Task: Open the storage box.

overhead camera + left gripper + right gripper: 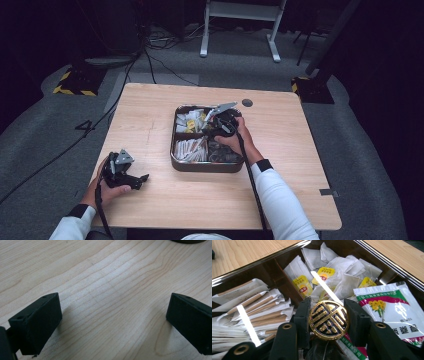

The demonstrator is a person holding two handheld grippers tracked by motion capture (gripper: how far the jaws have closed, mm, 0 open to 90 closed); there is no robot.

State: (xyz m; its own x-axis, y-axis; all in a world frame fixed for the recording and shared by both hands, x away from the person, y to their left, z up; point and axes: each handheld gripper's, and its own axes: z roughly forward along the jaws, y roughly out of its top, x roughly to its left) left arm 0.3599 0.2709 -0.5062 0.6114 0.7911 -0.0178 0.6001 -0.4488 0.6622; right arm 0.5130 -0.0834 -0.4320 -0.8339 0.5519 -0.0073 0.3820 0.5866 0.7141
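- Wooden worktop carries a divided tray near its middle.
- Right gripper is seen, in its own view, clamped on a round gold-and-black emblem above the tea bags.
- Left gripper is held wide open, empty, by the worktop's left edge.

"10" on flower sachet; rest illegible.
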